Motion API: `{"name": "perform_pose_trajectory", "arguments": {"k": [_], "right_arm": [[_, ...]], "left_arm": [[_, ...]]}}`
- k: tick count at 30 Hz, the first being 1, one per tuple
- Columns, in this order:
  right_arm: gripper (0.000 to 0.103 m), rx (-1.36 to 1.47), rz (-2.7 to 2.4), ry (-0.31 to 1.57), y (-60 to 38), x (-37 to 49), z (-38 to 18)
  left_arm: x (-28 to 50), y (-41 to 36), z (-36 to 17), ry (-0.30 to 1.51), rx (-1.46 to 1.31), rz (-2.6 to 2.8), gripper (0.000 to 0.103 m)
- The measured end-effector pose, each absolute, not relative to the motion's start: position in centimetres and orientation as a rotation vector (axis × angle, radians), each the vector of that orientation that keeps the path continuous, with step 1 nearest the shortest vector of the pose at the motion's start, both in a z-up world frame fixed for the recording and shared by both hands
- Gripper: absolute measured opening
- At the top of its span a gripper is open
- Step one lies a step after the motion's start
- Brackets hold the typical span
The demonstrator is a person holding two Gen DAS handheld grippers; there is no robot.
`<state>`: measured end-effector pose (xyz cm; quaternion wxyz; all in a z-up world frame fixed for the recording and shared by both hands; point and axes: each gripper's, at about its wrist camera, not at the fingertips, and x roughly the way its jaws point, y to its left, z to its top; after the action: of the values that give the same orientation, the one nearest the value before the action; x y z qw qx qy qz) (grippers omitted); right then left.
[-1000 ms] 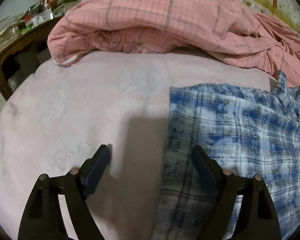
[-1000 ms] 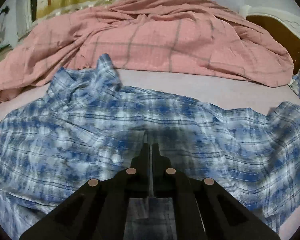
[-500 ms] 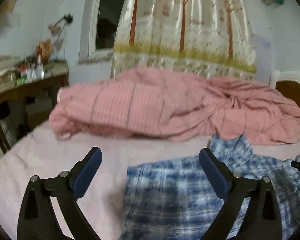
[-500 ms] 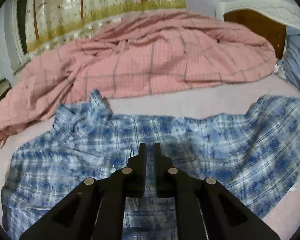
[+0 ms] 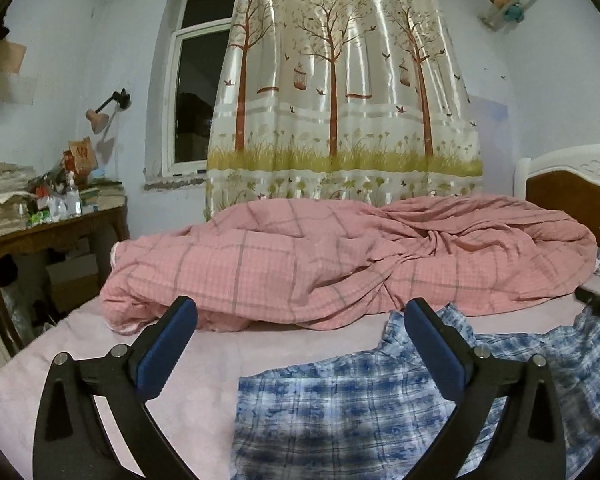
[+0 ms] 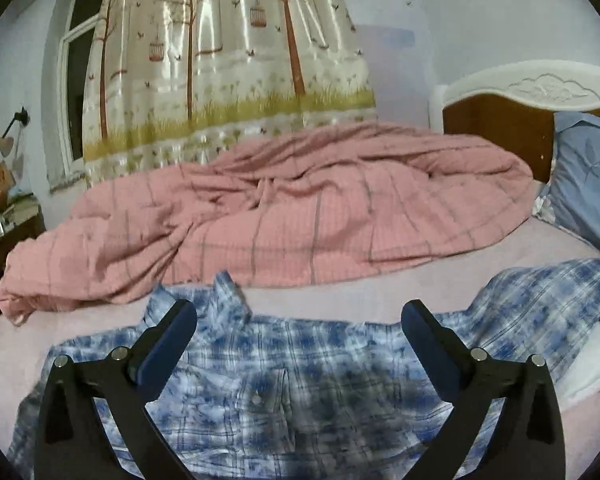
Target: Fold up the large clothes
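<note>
Now both grippers (image 5: 300, 316) (image 6: 299, 318) wide, empty.

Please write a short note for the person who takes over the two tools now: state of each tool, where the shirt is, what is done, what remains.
Left tool: open, empty, its jaws have just been opening.
Right tool: open, empty, its jaws have just been opening.
Blue plaid shirt: lies spread on the pink bedsheet, in front of the pink quilt; collar toward the quilt, one sleeve out toward the pillow.
Done: shirt laid out.
Left: apparently all the folding.
</note>
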<state>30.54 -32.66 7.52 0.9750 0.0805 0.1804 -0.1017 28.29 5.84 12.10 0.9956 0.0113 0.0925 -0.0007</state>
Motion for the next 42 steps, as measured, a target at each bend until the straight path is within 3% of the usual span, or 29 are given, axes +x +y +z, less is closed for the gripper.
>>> {"name": "perform_pose_trajectory", "arguments": {"k": [11,17,26,33,36,39,42], "right_arm": [[0.103,0.05,-0.316,0.369,-42.8,25.9,12.8],[0.103,0.499,-0.389,0.4,-58.3,22.2,11.4],[0.084,0.876,-0.476,0.35,-71.4,17.9,3.1],[0.068,0.932,-0.458,0.304,-73.3,18.4,0.9],[0.067,0.907,-0.497,0.3,-73.7,18.7,0.4],[0.057,0.968,-0.459,0.331,-74.8,19.4,-1.0],[0.036,0.991,-0.433,0.305,-75.1,19.4,-1.7]], "left_arm": [[28.8,5.5,11.1,0.19,0.037,0.048,0.103],[30.1,6.4,9.7,0.22,-0.052,-0.022,0.103],[31.3,2.9,6.5,0.264,-0.036,-0.15,0.103],[31.9,0.7,4.3,0.311,0.009,-0.199,0.103],[31.5,0.6,4.7,0.304,-0.015,-0.233,0.103],[31.5,0.5,4.7,0.301,-0.006,-0.233,0.103],[31.7,0.4,4.6,0.311,-0.001,-0.217,0.103]]}}
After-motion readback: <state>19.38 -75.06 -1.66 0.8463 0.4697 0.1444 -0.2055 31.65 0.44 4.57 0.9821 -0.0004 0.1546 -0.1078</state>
